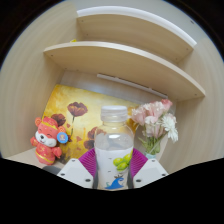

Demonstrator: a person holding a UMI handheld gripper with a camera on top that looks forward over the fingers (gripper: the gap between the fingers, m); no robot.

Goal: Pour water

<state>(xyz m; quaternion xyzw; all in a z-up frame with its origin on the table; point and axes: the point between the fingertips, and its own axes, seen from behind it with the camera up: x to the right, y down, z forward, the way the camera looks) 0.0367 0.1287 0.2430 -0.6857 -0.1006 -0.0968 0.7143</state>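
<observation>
A clear plastic bottle (114, 140) with a white cap and a label showing green fruit stands upright between my two fingers. The purple pads (89, 163) press against both sides of its lower body. My gripper (113, 168) is shut on the bottle. The bottle's base is hidden below the fingers. No cup or other vessel for the water is in view.
Behind the bottle is a yellow picture with flowers (75, 108). A small orange tiger toy (48, 138) stands to the left. A bunch of pink and white flowers (155, 122) stands to the right. Two curved wooden shelves (120, 55) hang above.
</observation>
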